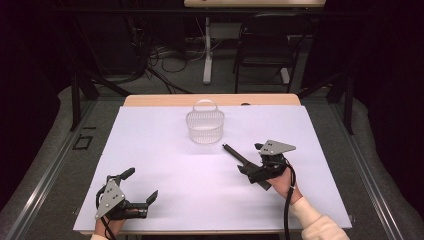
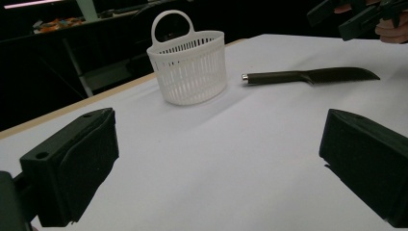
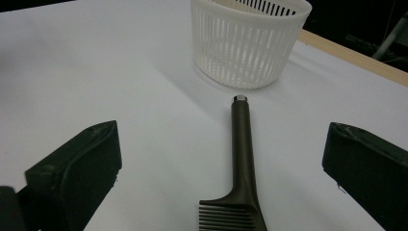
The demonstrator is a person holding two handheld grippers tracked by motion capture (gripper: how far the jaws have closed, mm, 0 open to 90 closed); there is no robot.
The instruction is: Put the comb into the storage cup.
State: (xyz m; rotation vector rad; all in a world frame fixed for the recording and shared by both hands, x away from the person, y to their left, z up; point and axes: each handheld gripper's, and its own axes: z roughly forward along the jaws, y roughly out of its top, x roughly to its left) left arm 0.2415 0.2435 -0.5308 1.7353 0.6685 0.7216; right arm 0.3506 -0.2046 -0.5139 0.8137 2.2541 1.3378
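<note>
1. Left gripper (image 1: 137,187) sat at lower left of the high view, jaws spread wide, nothing between them, touching no object; held low over the white table (image 1: 165,150).
2. In the left gripper view the 2 black jaws stood far apart at the bottom corners, bare table between.
3. Right gripper (image 1: 250,159) sat right of centre in the high view, jaws wide apart, holding nothing.
4. Dark comb (image 3: 243,163) lay flat on the table, bottom centre of the right gripper view, between the 2 jaws but clear of both; handle tip pointed at the basket.
5. White slatted basket (image 1: 205,125) stood upright at upper centre of the high view, near the comb's handle end, not touching it.
</note>
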